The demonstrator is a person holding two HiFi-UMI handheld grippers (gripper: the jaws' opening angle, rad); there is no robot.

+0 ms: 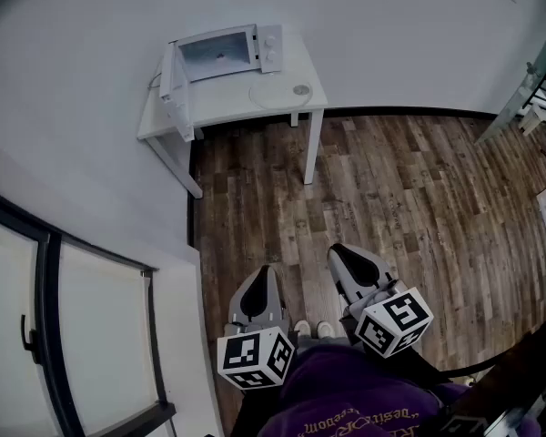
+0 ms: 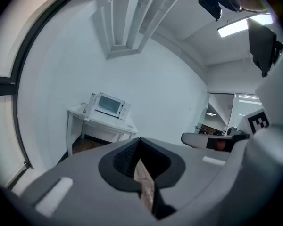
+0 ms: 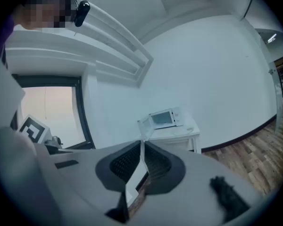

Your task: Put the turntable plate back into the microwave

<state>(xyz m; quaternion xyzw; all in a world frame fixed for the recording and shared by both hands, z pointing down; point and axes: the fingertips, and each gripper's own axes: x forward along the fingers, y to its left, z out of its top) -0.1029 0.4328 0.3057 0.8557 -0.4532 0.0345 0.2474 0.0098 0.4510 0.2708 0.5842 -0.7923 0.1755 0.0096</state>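
Left tongs (image 1: 263,274) and right tongs (image 1: 344,254) closed; round clear plate (image 1: 279,91) on white table (image 1: 227,109).

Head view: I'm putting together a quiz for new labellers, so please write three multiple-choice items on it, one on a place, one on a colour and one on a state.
1. Where does the turntable plate lie, relative to the microwave?
A. Inside it
B. On the table in front of it
C. On the floor below it

2. What colour is the table?
A. Black
B. Brown
C. White

3. How does the microwave door stand?
A. Open, swung out to the left
B. Shut
C. Lying flat on the table

Answers:
1. B, the round plate rests on the tabletop before the microwave's control panel.
2. C, its top and legs are white against the wooden floor.
3. A, the door hangs out at the left and the cavity shows.
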